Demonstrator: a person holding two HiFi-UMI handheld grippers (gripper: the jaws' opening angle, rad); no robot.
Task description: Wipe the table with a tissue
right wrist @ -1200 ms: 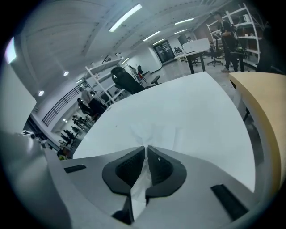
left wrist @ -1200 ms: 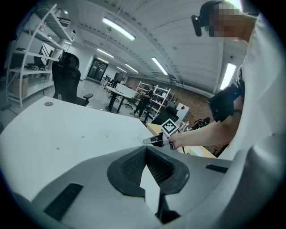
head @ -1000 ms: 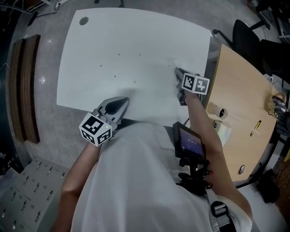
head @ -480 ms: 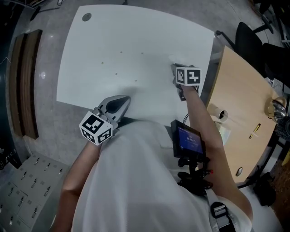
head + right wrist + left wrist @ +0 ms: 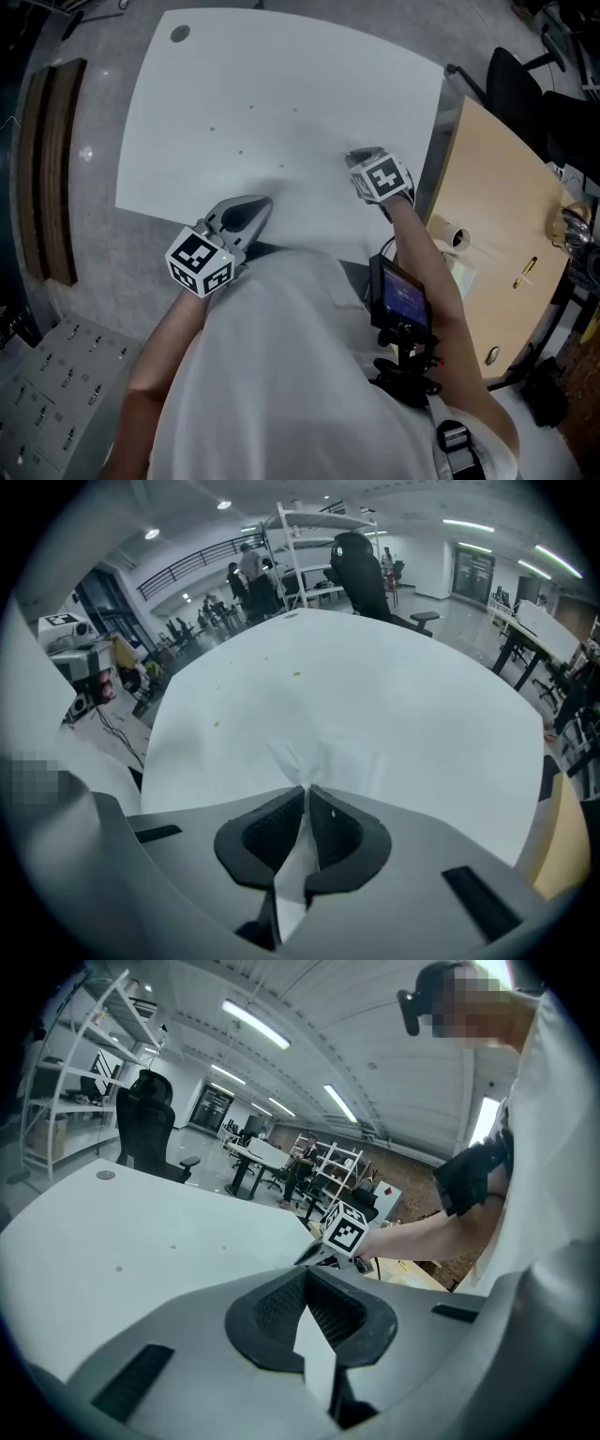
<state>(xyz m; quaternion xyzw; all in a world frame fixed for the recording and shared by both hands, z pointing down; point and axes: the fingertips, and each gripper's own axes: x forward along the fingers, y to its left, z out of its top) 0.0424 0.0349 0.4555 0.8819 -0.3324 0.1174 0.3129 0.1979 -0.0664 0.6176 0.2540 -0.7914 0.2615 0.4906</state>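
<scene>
The white table (image 5: 234,84) carries a few small brown specks (image 5: 241,153) near its middle. My right gripper (image 5: 354,156) points steeply down at the table's right part, its marker cube facing up. In the right gripper view a white tissue (image 5: 323,752) spreads on the table ahead of the right gripper (image 5: 306,789), whose jaws are shut on a pinched fold of it. My left gripper (image 5: 261,202) rests at the table's near edge, jaw tips together, nothing seen in them. In the left gripper view the left gripper (image 5: 305,1271) faces the right one across the table.
A wooden table (image 5: 487,187) stands to the right with a tape roll (image 5: 457,234) and a pen (image 5: 527,267). A black chair (image 5: 511,75) is behind it. A grey round cap (image 5: 179,34) marks the white table's far left corner. Grey lockers (image 5: 47,394) are at the lower left.
My right gripper has slid toward the near left over the table with the tissue and rolled, so its marker cube faces differently. The left gripper stayed put.
</scene>
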